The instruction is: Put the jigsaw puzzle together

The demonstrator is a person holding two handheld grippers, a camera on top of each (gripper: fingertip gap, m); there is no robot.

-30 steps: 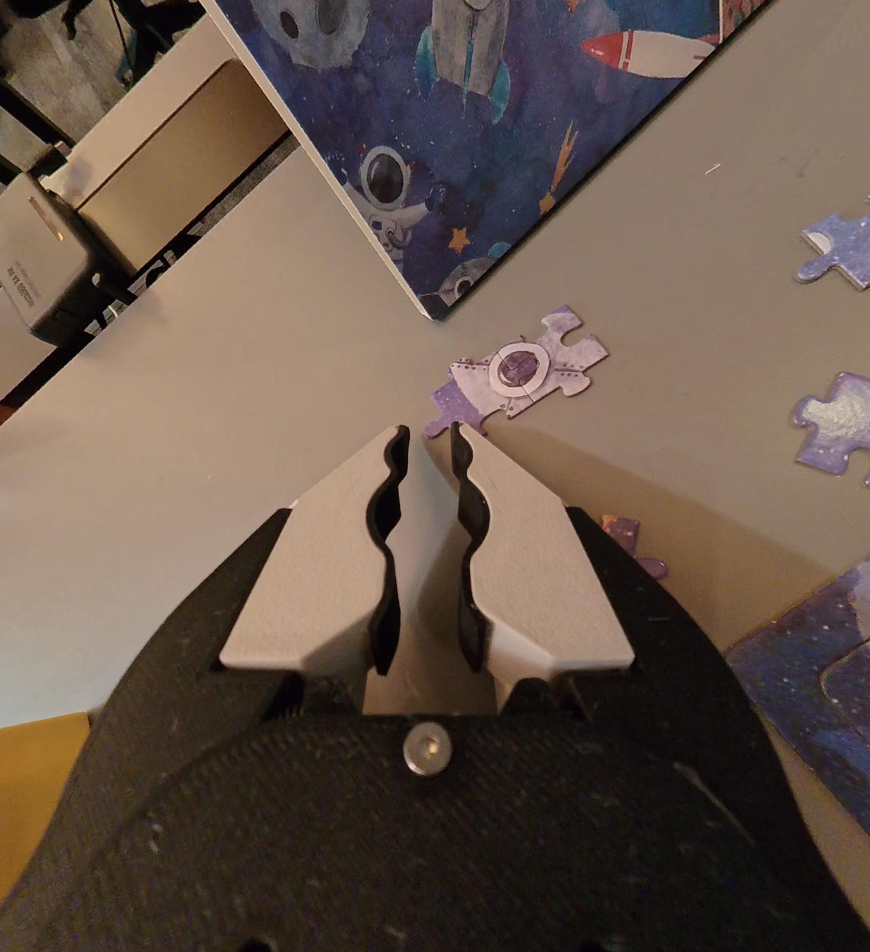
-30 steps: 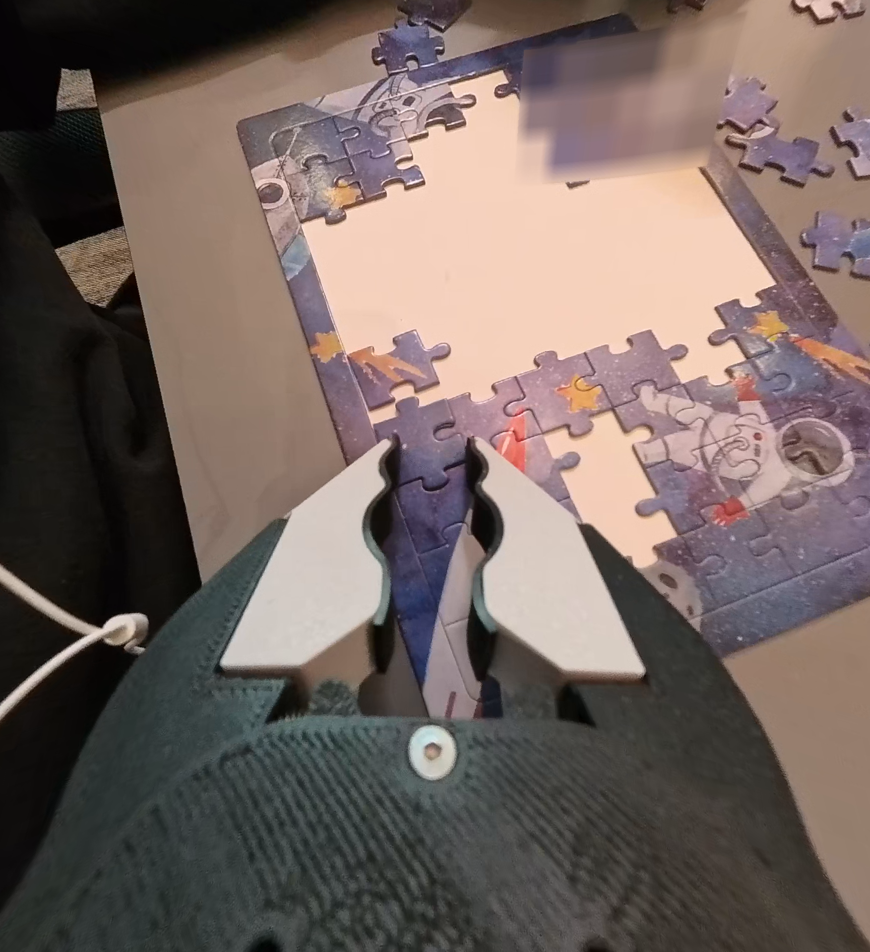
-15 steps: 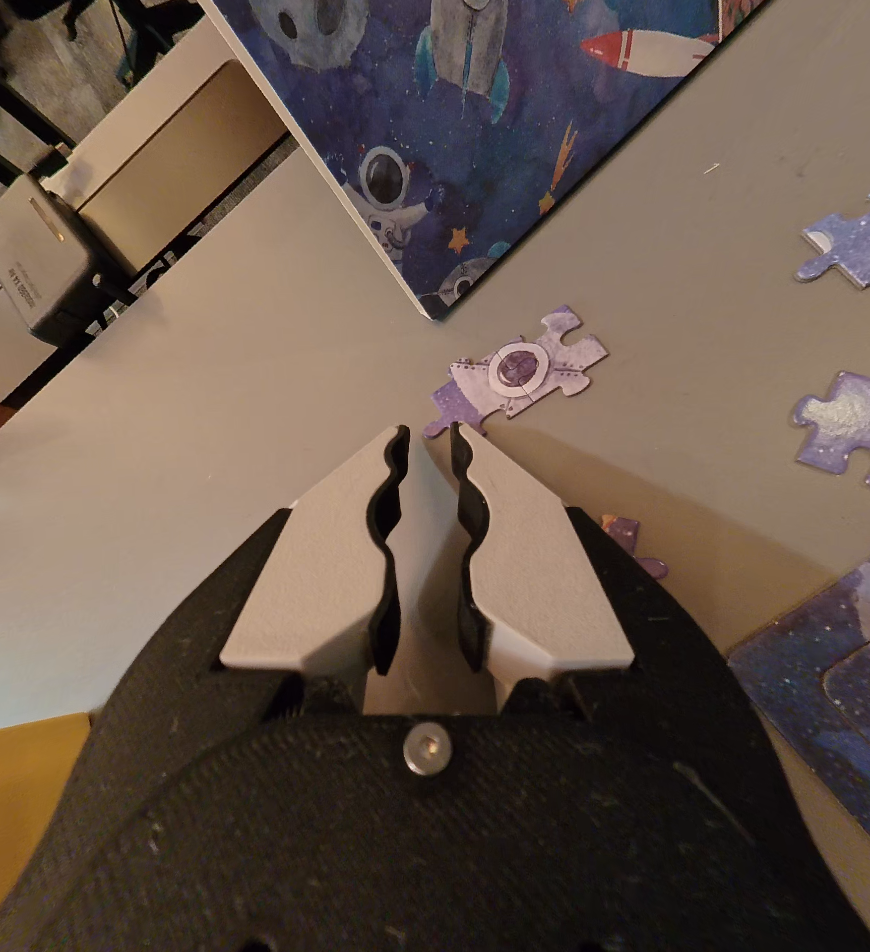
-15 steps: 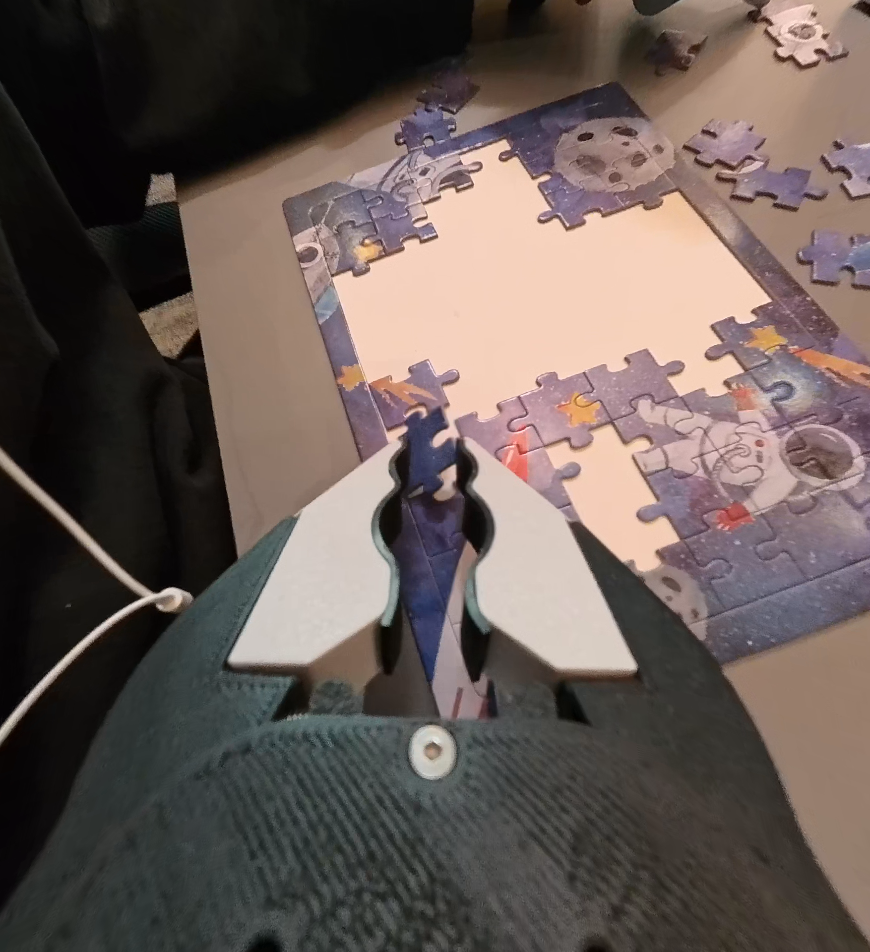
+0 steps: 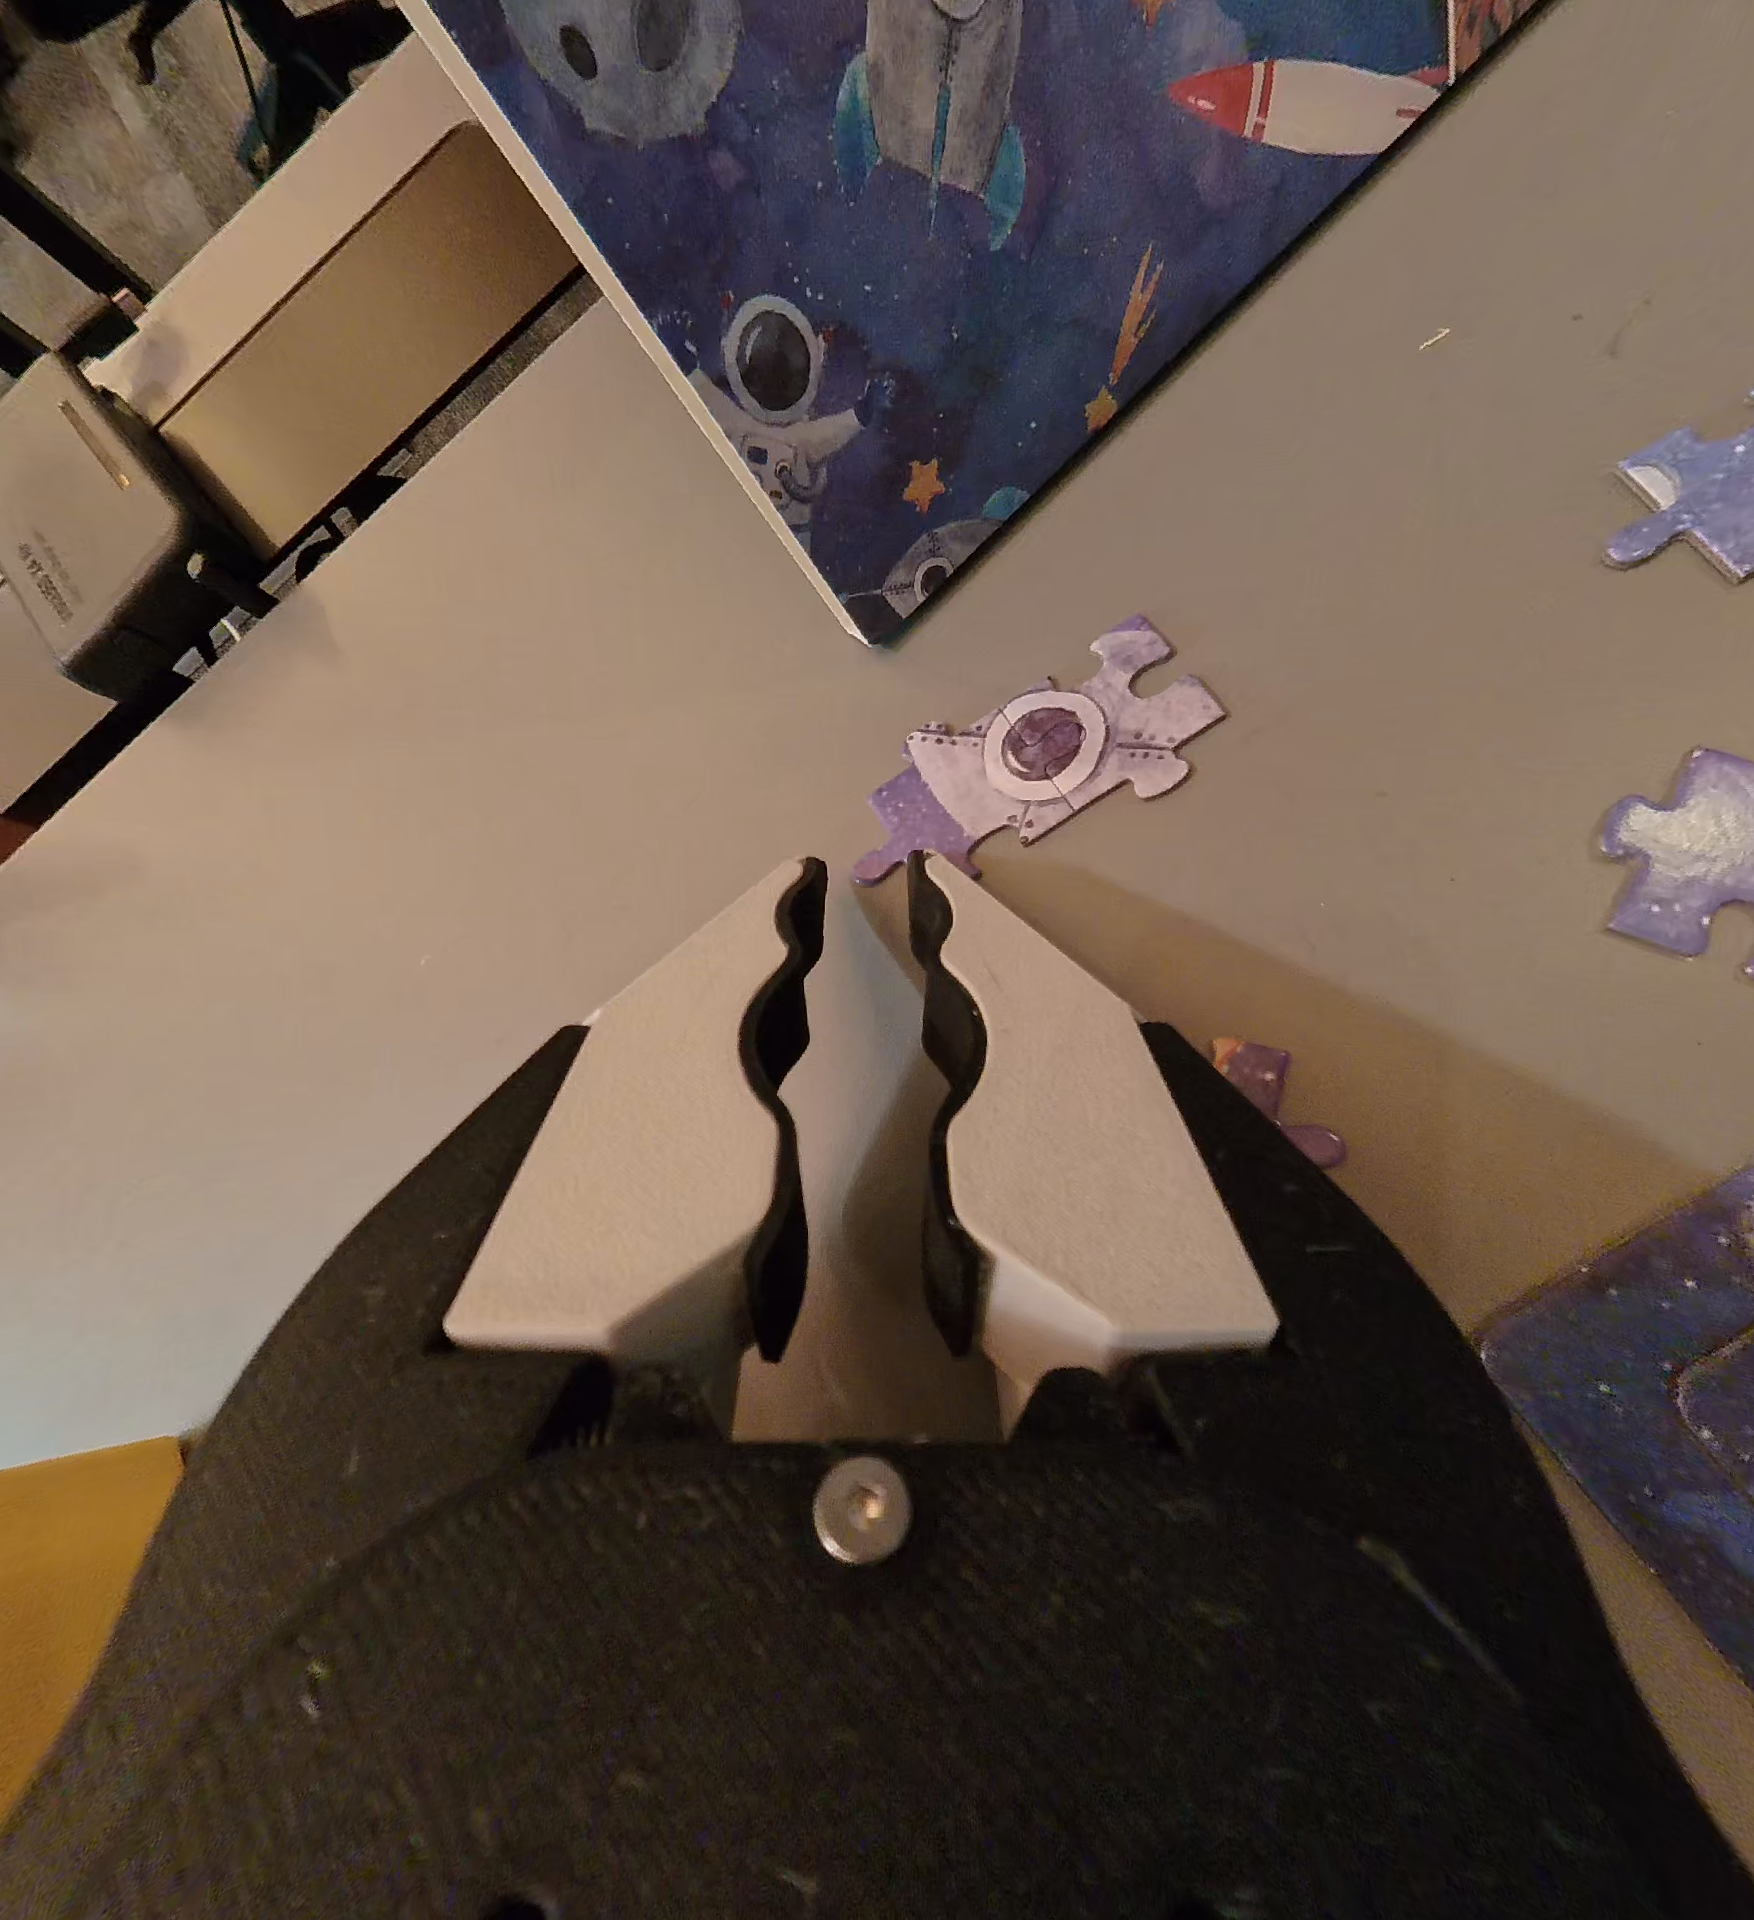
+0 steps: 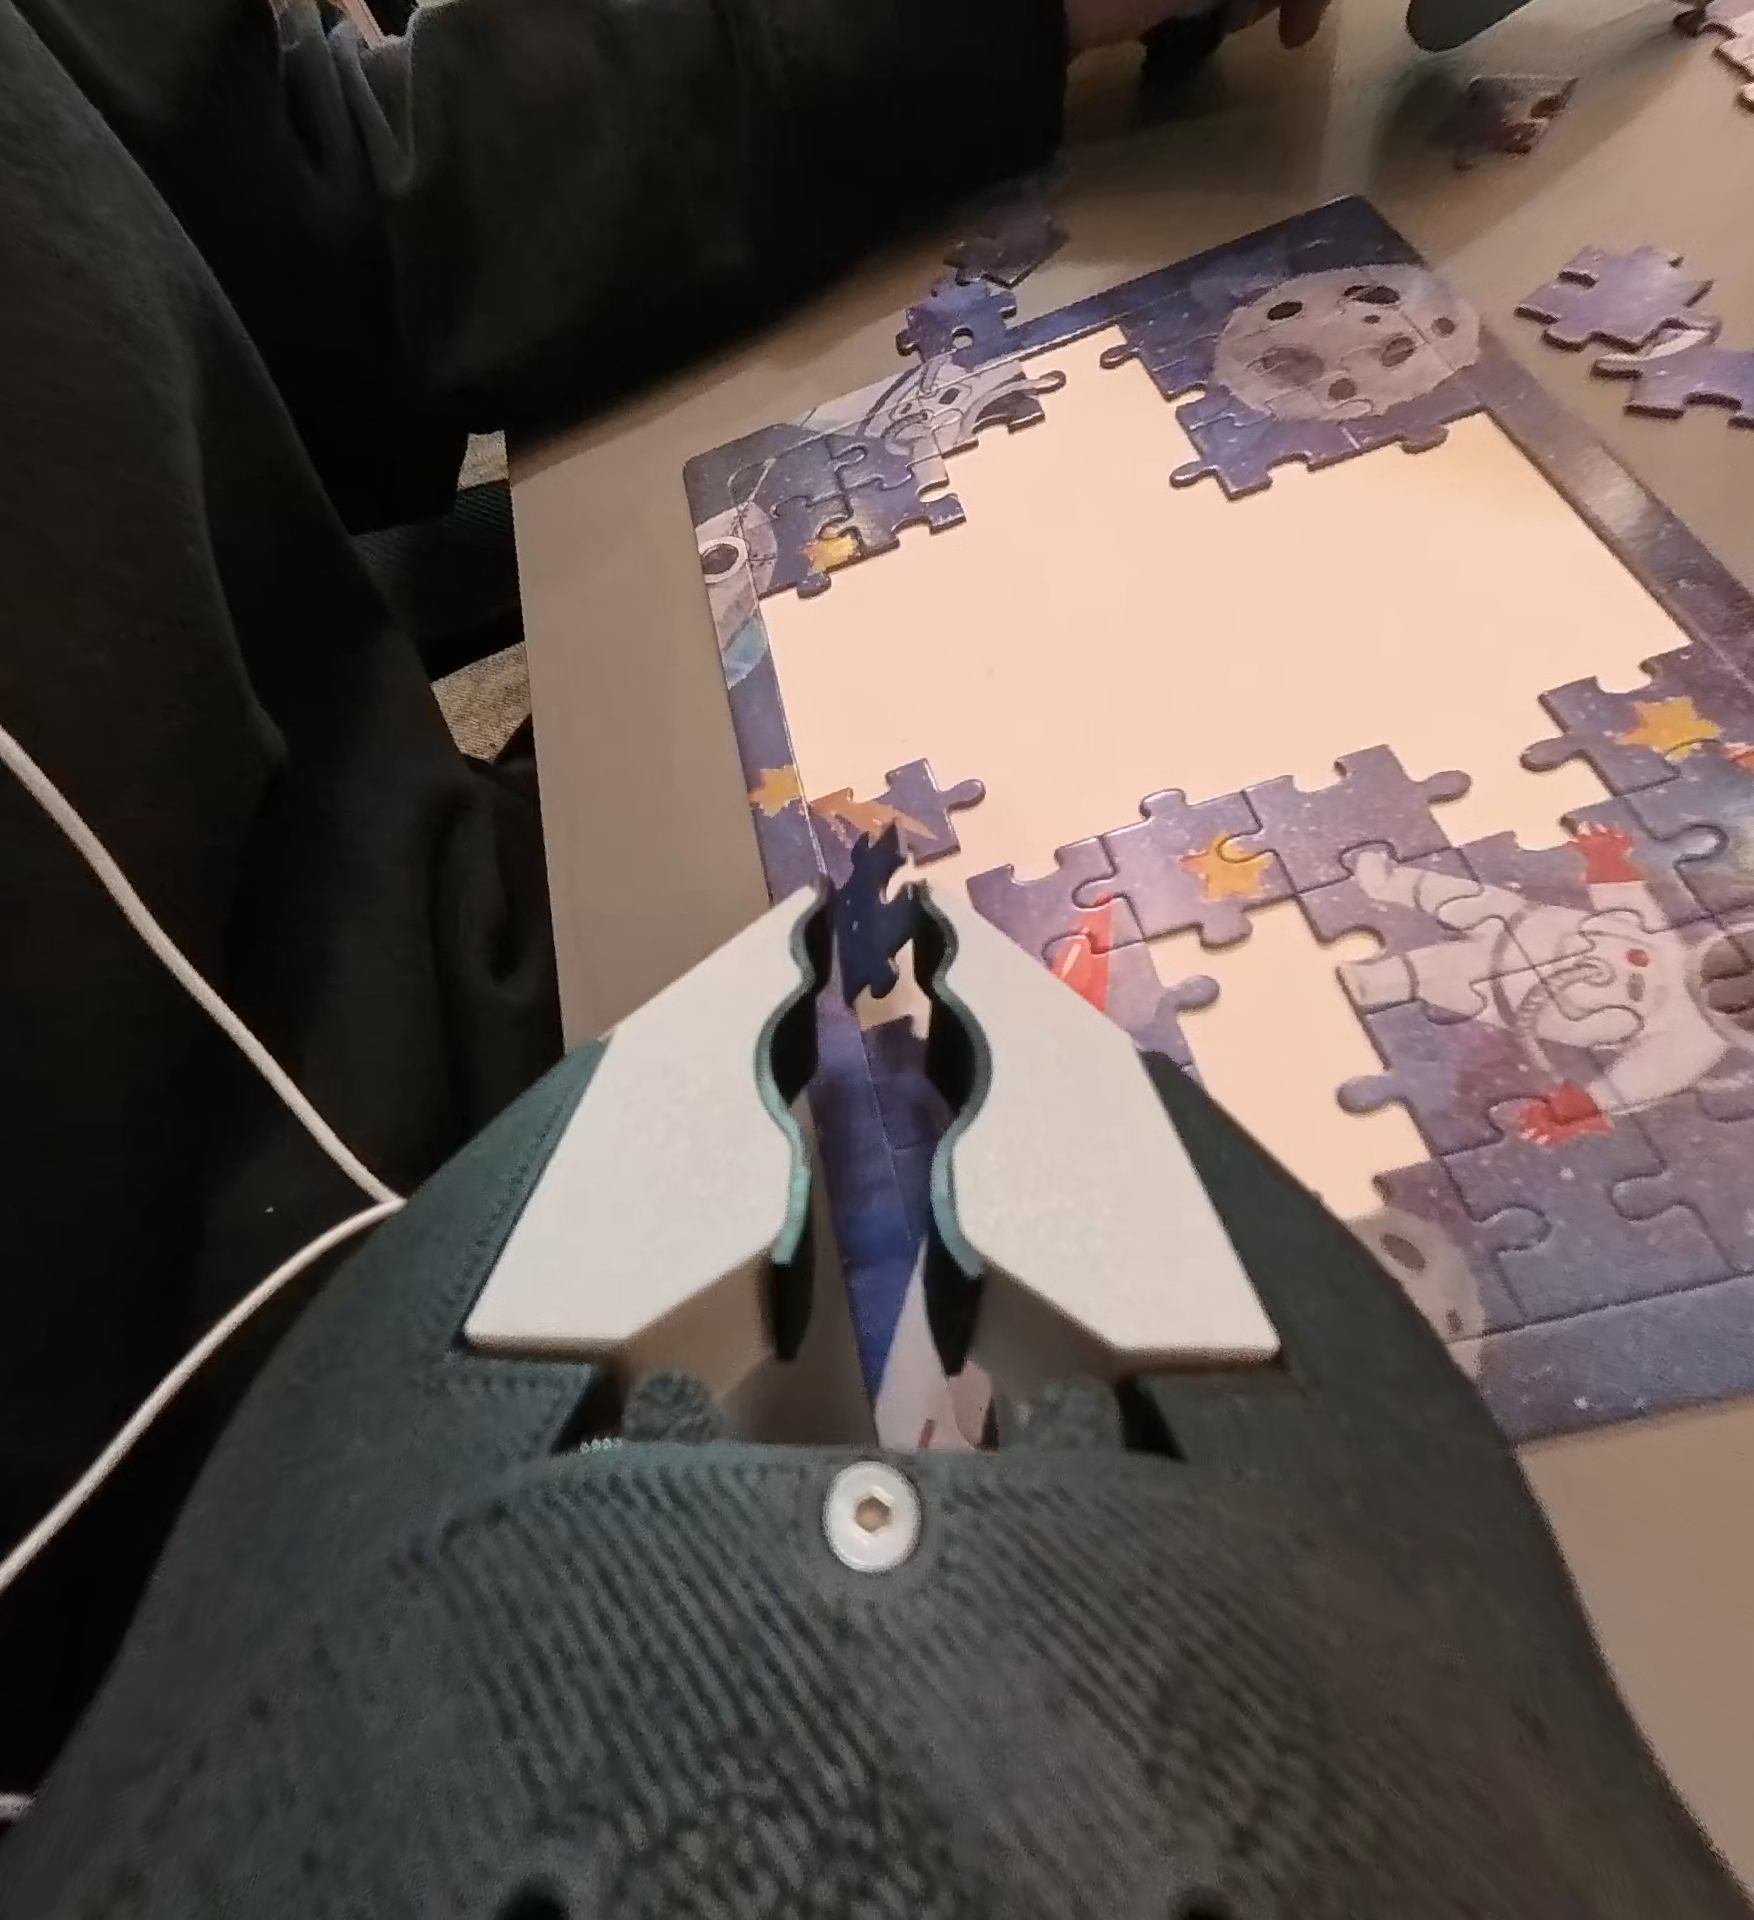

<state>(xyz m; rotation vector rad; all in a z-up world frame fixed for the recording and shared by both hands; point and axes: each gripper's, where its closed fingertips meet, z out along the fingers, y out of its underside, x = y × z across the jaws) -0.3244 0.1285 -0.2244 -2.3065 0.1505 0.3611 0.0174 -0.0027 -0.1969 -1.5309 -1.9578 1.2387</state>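
Note:
My right gripper (image 6: 868,906) is shut on a dark blue puzzle piece (image 6: 871,930) and holds it raised above the near left edge of the puzzle board (image 6: 1216,623). The board is partly filled, with assembled pieces along its edges and an astronaut section (image 6: 1538,966) on the right. My left gripper (image 5: 868,873) is open with a narrow gap and holds nothing. Its tips hover just short of two joined purple pieces (image 5: 1049,753) that lie flat on the grey table (image 5: 437,883).
A space-themed picture panel (image 5: 956,260) lies on the table beyond the left gripper. Loose pieces (image 5: 1746,499) lie to its right, and more loose pieces (image 6: 1683,353) lie beside the board. A person's dark sleeve (image 6: 540,156) and a white cable (image 6: 125,904) are at the left. Tip to tip, the grippers are about 35 cm apart.
My right gripper closed on the dark blue piece in the board, pulled it out and raised it, drawing back. The left gripper has not moved.

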